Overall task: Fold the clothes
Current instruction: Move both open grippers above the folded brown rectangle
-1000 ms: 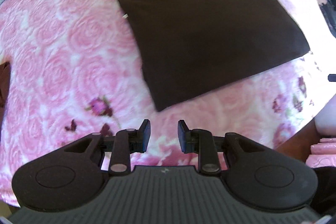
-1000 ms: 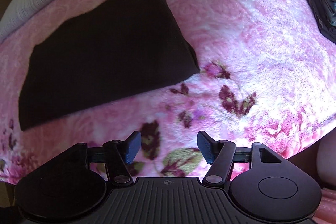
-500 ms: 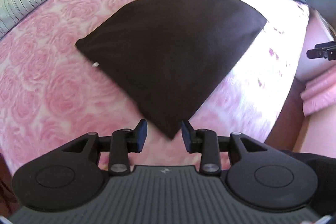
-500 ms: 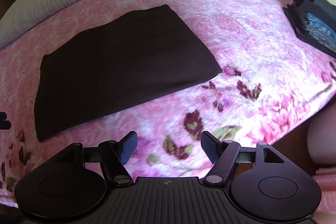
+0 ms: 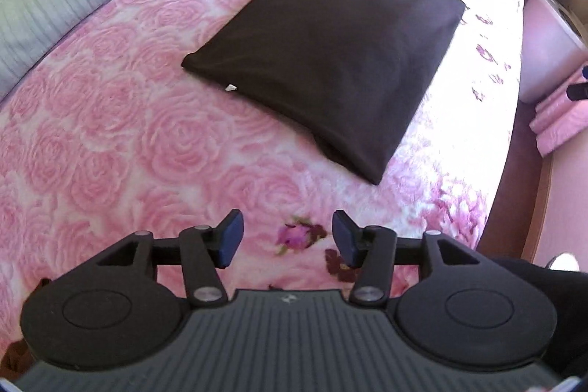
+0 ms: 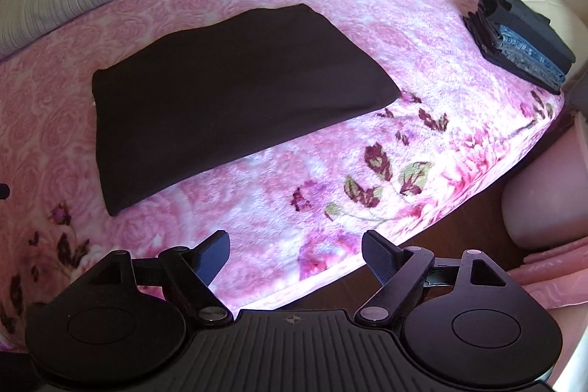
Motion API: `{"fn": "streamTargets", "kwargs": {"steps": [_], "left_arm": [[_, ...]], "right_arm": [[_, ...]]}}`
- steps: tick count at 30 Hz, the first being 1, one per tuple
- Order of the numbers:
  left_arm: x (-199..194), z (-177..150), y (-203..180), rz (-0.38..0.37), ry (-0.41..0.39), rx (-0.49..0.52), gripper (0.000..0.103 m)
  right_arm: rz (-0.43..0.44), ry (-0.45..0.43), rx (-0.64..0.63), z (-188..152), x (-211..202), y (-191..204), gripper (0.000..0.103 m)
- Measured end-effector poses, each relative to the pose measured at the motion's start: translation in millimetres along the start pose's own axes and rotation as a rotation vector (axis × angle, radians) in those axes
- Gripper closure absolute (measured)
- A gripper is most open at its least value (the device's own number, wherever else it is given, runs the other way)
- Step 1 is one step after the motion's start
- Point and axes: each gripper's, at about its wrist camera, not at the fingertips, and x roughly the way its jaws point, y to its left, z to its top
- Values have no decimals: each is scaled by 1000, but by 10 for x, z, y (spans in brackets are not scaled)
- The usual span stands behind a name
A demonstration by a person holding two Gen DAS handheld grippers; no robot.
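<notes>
While both grippers pull back, the dark garment (image 6: 228, 90) lies folded flat on the pink blanket (image 6: 422, 35); this fold looks finished. Left gripper (image 5: 287, 243) and right gripper (image 6: 296, 258) are opening, empty.

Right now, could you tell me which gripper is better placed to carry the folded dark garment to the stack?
Probably the left gripper: the folded dark garment's corner lies just ahead of its opening, empty jaws. The right gripper, also opening empty, sits further off, though nearer the stack.
</notes>
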Motion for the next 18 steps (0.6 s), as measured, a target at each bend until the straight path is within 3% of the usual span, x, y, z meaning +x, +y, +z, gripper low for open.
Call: {"fn": "streamTargets", "kwargs": {"steps": [6,11,18], "left_arm": [[-17,72,-55,-21,-31,66,49],[-12,134,-56,-25,-54,109,40],[87,142,-95,24,-69,300,31]], "right_arm": [[-6,-2,19,-39,-16,107,20],[-12,-12,12,-38,-39,158,20],[26,-31,-120,-46,1,377,17]]}}
